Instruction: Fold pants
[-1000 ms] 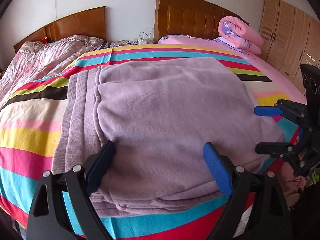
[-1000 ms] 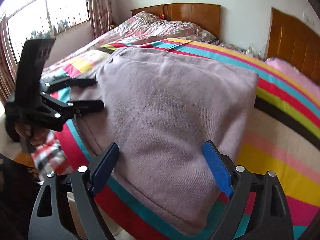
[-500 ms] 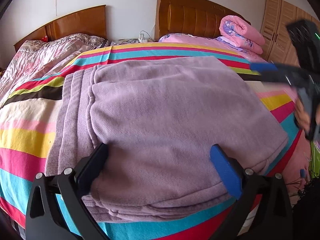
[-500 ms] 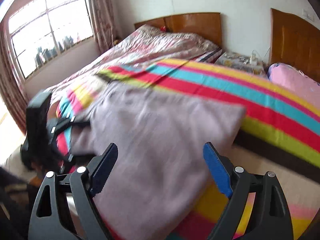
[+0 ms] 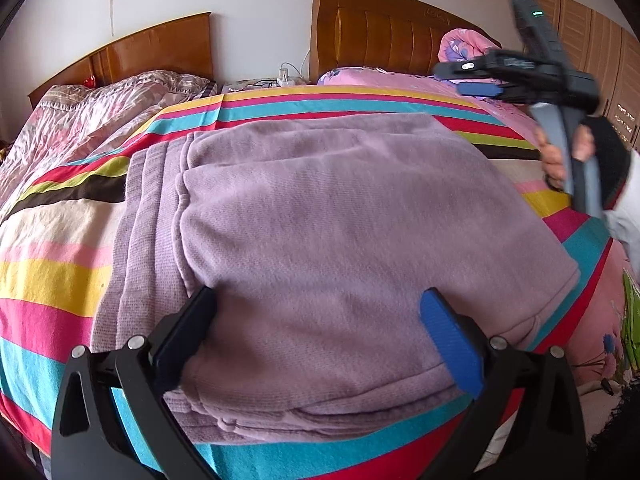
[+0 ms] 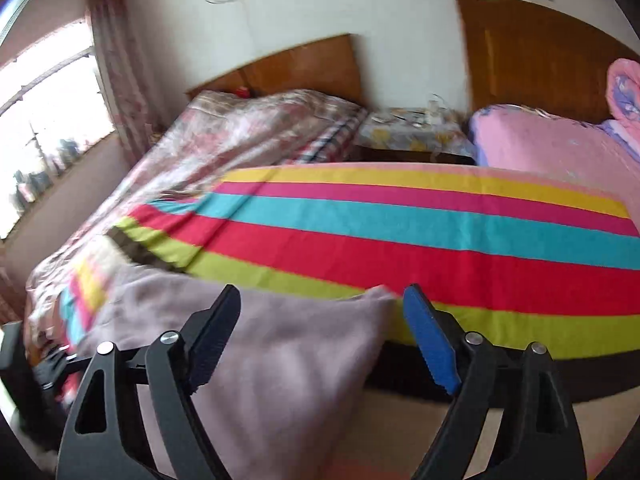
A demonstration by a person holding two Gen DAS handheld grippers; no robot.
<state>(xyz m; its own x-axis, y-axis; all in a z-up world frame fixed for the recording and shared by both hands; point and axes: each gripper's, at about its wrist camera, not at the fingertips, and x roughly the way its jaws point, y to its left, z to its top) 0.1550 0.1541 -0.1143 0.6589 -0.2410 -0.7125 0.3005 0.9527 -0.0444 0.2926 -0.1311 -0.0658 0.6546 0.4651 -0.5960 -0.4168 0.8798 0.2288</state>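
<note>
Blue and black pads of your left gripper stand spread wide and empty just above the near edge of the lilac pants, which lie folded in a thick stack on the striped bedspread with the ribbed waistband toward your left. Your right gripper is also spread wide with nothing between its fingers, held up in the air over the far right corner of the pants. Beyond the bedspread sit a pink sheet, a patterned quilt and wooden headboards.
</note>
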